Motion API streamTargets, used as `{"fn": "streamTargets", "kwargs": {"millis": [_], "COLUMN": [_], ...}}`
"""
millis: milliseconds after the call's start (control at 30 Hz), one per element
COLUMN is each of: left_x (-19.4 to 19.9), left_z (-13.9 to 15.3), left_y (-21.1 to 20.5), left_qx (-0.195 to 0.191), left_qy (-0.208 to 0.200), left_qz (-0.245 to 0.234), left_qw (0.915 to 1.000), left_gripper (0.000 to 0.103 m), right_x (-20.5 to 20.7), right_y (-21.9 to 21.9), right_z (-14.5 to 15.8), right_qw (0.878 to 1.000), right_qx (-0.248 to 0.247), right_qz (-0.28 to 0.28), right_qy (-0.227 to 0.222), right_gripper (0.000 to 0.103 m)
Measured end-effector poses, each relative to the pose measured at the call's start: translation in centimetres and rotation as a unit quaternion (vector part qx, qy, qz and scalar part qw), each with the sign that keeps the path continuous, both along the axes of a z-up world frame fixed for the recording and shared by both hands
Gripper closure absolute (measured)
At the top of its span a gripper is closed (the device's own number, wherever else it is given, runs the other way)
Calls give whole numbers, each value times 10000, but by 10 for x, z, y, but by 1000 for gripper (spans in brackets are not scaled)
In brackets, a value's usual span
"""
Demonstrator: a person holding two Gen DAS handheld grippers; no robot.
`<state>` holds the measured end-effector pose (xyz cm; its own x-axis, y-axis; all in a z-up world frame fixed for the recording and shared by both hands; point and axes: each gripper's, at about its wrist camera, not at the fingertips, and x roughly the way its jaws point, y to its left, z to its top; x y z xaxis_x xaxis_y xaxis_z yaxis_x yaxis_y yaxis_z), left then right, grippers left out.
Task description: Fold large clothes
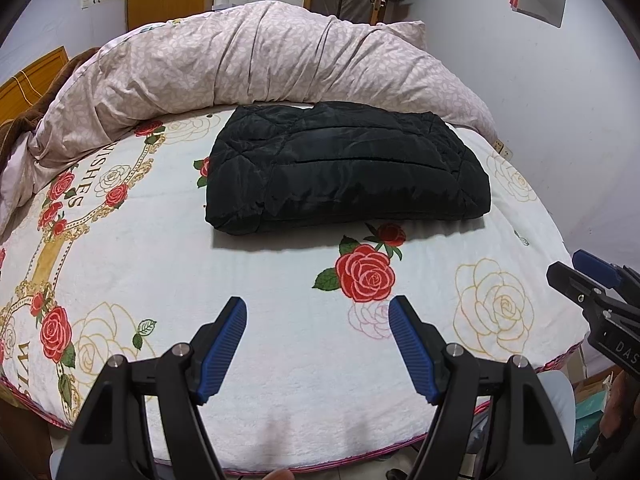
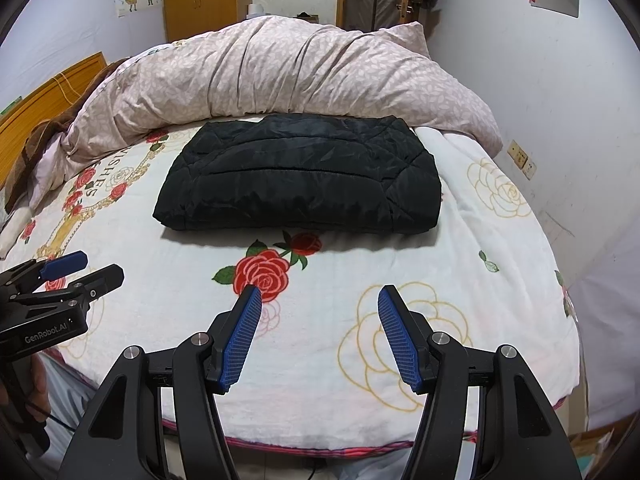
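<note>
A black quilted jacket [image 1: 344,168] lies folded into a thick rectangle on the bed, also in the right wrist view [image 2: 300,176]. My left gripper [image 1: 318,312] is open and empty above the near part of the bed, well short of the jacket. My right gripper [image 2: 320,300] is open and empty, likewise short of the jacket. The right gripper shows at the right edge of the left wrist view [image 1: 588,276]. The left gripper shows at the left edge of the right wrist view [image 2: 80,268].
The bed has a white blanket with roses [image 1: 280,340]. A crumpled pink duvet [image 1: 248,68] lies along the far side behind the jacket. A wooden headboard [image 2: 48,92] is at left, and a wall with sockets [image 2: 520,156] at right.
</note>
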<state>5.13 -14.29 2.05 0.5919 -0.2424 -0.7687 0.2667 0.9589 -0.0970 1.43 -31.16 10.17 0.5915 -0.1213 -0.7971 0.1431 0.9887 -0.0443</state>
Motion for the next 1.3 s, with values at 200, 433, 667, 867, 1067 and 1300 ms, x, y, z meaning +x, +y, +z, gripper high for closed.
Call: {"fn": "streamTargets", "kwargs": {"millis": [200, 433, 667, 867, 1067, 1300], "left_x": [1, -1, -1, -1, -1, -1], "left_z": [0, -4, -4, -5, -7, -7], "left_y": [-1, -3, -1, -1, -2, -2], "left_qx": [-16, -21, -25, -4, 38, 31], "left_qy": [13, 55, 86, 85, 94, 89], "left_qz": [3, -44, -70, -71, -48, -59], "left_qw": [10000, 10000, 9999, 9999, 9999, 9999], "left_gripper": [28, 28, 28, 28, 28, 28], "right_x": [0, 0, 1, 0, 1, 1], "right_y": [-2, -2, -3, -4, -5, -6], "right_z": [-1, -1, -1, -3, -4, -3], "right_qw": [10000, 10000, 10000, 10000, 10000, 10000], "right_qx": [7, 2, 5, 4, 12, 18], "right_qz": [3, 4, 7, 8, 10, 15], "right_qy": [1, -1, 4, 10, 15, 20], "right_gripper": [42, 42, 42, 42, 42, 42]}}
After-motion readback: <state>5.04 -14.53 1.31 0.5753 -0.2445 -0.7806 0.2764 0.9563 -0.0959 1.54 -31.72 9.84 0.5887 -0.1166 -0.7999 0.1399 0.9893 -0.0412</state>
